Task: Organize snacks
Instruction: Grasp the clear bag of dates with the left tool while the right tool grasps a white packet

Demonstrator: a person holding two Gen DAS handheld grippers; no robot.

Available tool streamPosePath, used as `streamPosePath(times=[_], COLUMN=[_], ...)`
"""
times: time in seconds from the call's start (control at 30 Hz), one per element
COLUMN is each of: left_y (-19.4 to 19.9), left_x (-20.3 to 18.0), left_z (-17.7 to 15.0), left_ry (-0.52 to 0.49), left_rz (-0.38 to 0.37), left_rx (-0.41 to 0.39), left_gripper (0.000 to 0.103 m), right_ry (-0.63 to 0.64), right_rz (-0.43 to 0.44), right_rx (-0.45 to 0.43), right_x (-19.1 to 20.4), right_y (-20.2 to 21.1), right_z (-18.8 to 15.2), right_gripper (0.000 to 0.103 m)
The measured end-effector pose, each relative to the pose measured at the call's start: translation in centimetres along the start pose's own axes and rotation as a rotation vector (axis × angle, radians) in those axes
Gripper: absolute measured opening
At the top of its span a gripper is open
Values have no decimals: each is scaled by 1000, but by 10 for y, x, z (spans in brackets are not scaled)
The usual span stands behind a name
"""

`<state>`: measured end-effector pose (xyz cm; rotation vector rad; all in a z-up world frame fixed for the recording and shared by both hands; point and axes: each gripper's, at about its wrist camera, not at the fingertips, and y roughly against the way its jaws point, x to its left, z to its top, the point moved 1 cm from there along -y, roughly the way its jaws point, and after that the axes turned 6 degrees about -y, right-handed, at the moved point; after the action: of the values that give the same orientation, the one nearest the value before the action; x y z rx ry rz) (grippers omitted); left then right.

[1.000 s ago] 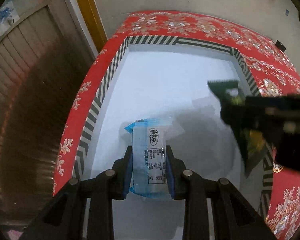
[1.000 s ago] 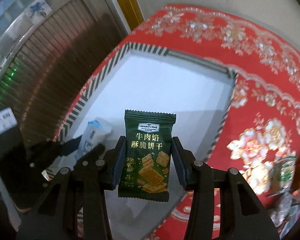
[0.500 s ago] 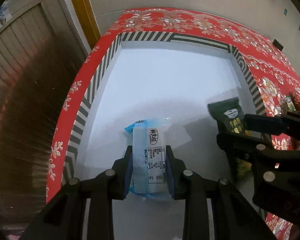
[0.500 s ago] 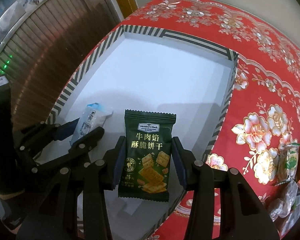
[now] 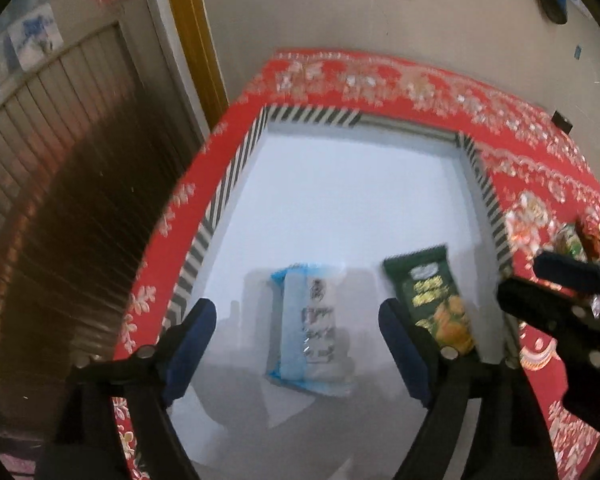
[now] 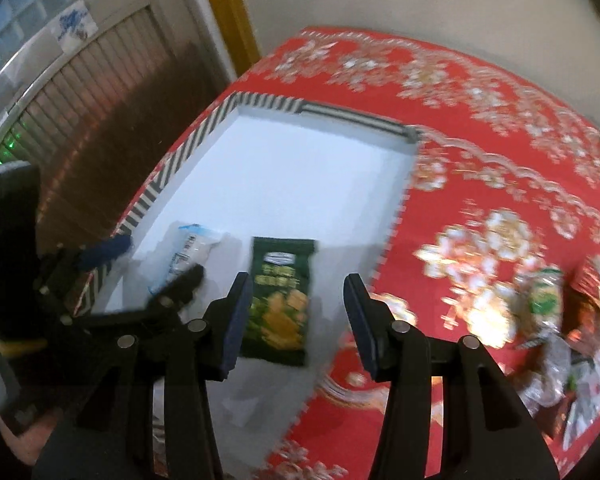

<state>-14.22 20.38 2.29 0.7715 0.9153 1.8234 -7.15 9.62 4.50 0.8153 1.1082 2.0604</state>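
A blue-and-clear snack packet [image 5: 310, 330] lies flat on the white floor of a shallow box [image 5: 340, 208] with a black-and-white striped rim. My left gripper [image 5: 296, 344] is open above it, jaws wide apart and empty. A dark green cracker packet [image 6: 280, 296] lies flat in the box to the right of the blue one; it also shows in the left wrist view [image 5: 434, 300]. My right gripper [image 6: 296, 320] is open above the green packet and holds nothing. The blue packet also shows in the right wrist view [image 6: 190, 250].
The box sits on a red floral tablecloth [image 6: 480, 160]. A pile of several more snack packets [image 6: 556, 320] lies on the cloth at the right. A slatted door [image 5: 60, 160] and a beige wall stand beyond the table's left and far edges.
Both grippers have opened and let go of their packets, which now lie side by side in the box. Both grippers have drawn back and up.
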Motion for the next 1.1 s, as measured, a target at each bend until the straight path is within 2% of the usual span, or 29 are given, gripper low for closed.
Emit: streamPosePath(times=[0.1, 0.27, 0.47, 0.6, 0.67, 0.77, 0.9, 1.03, 1.1], left_y=[17, 34, 35, 32, 31, 26, 22, 14, 13], left_x=[-16, -72, -153, -194, -211, -233, -255, -263, -265], left_z=[7, 12, 5, 7, 11, 14, 17, 20, 20], left_ry=[-27, -140, -266, -297, -314, -336, -365, -357, -363], left_rz=[-16, -123, -272, -325, -358, -410, -393, -411, -413], left_rx=[-54, -75, -14, 13, 18, 43, 47, 83, 90], left_gripper=[87, 92, 92, 92, 92, 92, 92, 89, 86], right_ry=[-46, -102, -283, -464, -541, -585, -574, -582, -564], right_rz=[-13, -97, -252, -285, -267, -222, -104, -50, -43], right_rx=[-40, -139, -205, -205, -200, -192, -186, -106, -105], right_x=[-20, -73, -183, -256, -285, -305, -314, -320, -319], right_y=[19, 62, 111, 134, 140, 141, 133, 106, 101], right_z=[-11, -37, -71, -102, -115, -126, -117, -107, -104], right_gripper=[47, 47, 47, 47, 47, 47, 47, 47, 47])
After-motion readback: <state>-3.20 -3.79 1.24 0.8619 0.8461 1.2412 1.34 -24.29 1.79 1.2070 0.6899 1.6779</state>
